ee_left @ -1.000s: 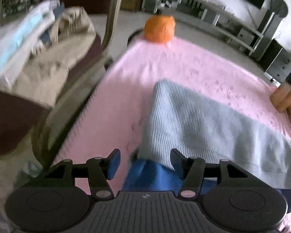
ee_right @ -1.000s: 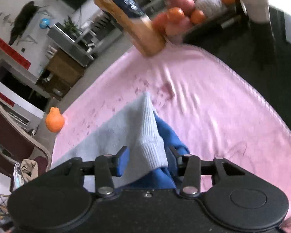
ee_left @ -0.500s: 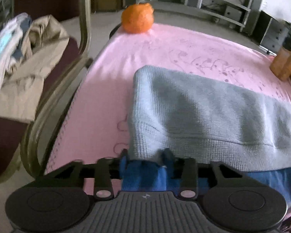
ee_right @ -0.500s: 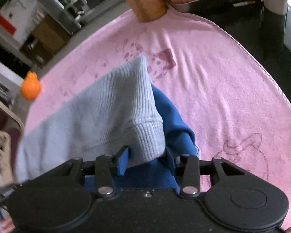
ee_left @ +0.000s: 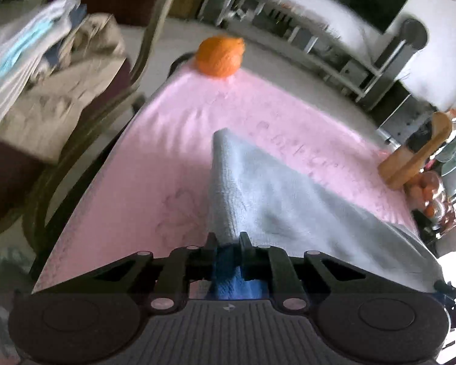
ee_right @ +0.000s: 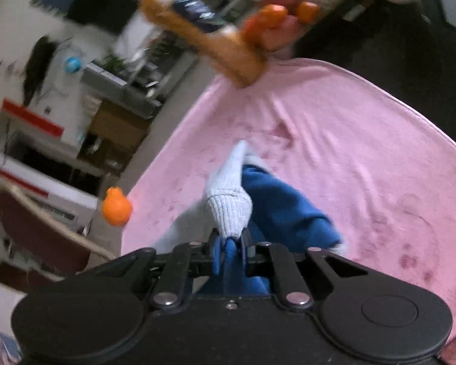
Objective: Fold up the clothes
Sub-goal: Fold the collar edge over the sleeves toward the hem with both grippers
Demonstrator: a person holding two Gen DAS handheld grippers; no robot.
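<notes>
Currently, the garment (ee_left: pixel 276 200) is a grey knit piece with a blue part beneath it, held raised above the pink cloth (ee_left: pixel 155 158) that covers the table. In the left wrist view, its grey fabric runs from a peak near the cloth's middle down to the left gripper (ee_left: pixel 228 240) and off to the right. The left gripper's fingers are closed narrowly on a bunched grey-and-blue edge of the garment. In the right wrist view, the right gripper (ee_right: pixel 230 240) is likewise clamped narrowly on the garment, at a ribbed grey cuff (ee_right: pixel 229 210) with blue fabric between the fingers. The blue part (ee_right: pixel 284 206) lies just right of the cuff, resting on the pink cloth.

Surroundings:
- An orange fruit (ee_left: pixel 219 56) sits at the far edge of the pink cloth.
- An orange bottle (ee_right: pixel 197 30) stands at the cloth's far corner in the right wrist view, just beside a tray of fruit (ee_right: pixel 282 15).
- A chair (ee_left: pixel 85 121) stands left of the table, bearing a pile of other clothes (ee_left: pixel 39 85).

Both views are motion-blurred at the margins.
</notes>
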